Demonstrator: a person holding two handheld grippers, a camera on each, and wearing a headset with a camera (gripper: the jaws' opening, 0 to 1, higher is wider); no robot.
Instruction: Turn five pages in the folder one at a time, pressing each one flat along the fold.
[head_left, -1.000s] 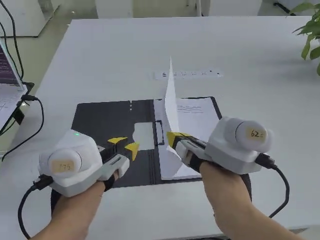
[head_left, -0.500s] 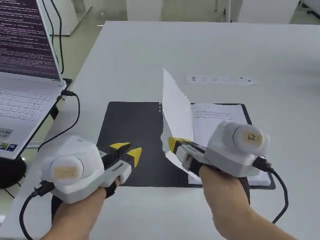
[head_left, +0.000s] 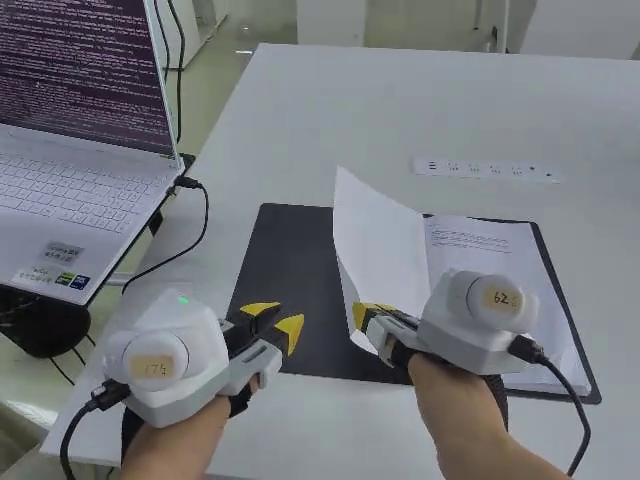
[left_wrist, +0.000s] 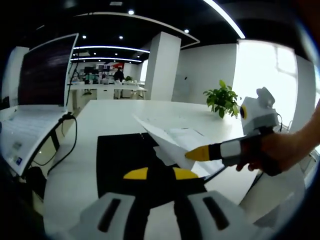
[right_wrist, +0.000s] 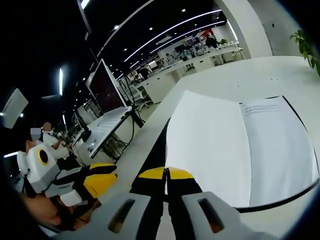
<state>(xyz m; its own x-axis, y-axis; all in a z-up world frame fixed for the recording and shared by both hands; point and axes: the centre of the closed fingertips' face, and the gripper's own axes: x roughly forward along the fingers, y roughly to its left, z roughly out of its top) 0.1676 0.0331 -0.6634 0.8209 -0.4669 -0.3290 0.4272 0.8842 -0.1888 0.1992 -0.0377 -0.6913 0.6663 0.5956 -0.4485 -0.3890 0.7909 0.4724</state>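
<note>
Folder (head_left: 290, 270), flat, matte black and rectangular, lies open on a smooth white table (head_left: 400, 100). Its left half is bare black board. Its right half carries a stack of printed sheets (head_left: 500, 255), white with small lines of text near the top.

One thin white page (head_left: 380, 250) stands up from the fold, gently curved and tilted toward the left half. The right gripper (head_left: 368, 318), glossy white plastic with yellow wedge tips, has its jaws pressed together on the near lower edge of that page.

The left gripper (head_left: 277, 320), of the same build, is held at the folder's near left edge, its yellow tips slightly spread and holding nothing. It is near the page but apart from it.

An open silver laptop (head_left: 70, 150) sits at the far left, with a black cable (head_left: 195, 225) trailing from it. A slim white power strip (head_left: 485, 168) lies beyond the folder.
</note>
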